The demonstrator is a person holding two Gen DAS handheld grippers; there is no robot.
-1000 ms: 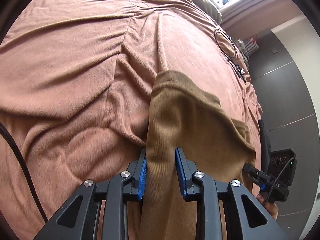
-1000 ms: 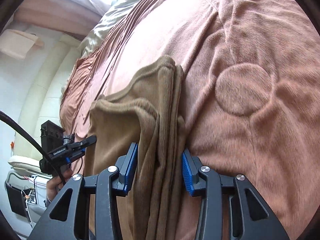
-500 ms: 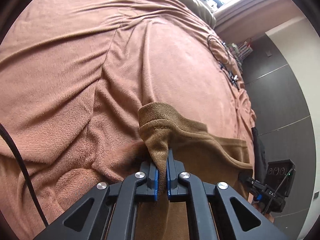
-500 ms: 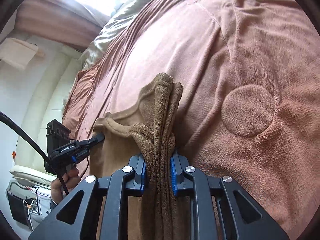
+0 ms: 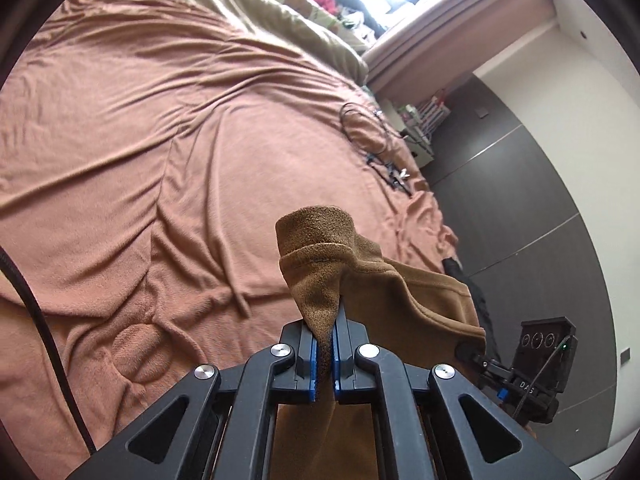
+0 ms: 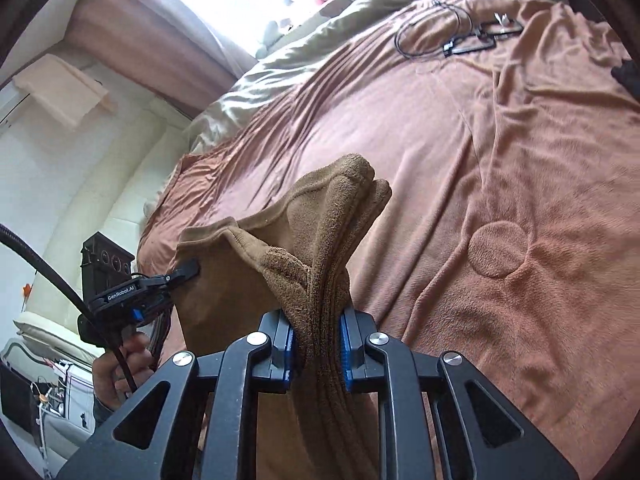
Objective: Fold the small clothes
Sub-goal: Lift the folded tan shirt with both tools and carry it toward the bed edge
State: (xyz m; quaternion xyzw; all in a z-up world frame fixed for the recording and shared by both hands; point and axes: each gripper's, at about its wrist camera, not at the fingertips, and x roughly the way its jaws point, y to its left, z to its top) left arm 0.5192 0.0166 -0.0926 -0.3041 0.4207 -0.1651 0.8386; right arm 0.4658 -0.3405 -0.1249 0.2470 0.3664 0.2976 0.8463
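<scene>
**Brown garment pinched at two edges above the bed**

Brown garment (image 5: 384, 280), a small piece of soft knit cloth, hangs between the two grippers over a bed covered in a rumpled pink-brown blanket (image 5: 160, 160). The left gripper (image 5: 325, 350) has its blue pads drawn nearly together on a thin pinch of the garment's edge, and a cuff of cloth stands up just beyond its tips. The right gripper (image 6: 317, 354) is clamped on a thicker, bunched wad of several layers, so its blue pads (image 6: 346, 354) stay a little apart with the fabric pressed between them. From the right wrist view the cloth stretches leftward to the other gripper, held in a person's hand (image 6: 120, 364) at the near left. Behind the garment the blanket shows a round raised patch (image 6: 498, 248) to the right. At the far side lie an olive-green duvet (image 5: 256, 12) and a loop of black cable (image 6: 432, 36), well apart from the garment.
</scene>
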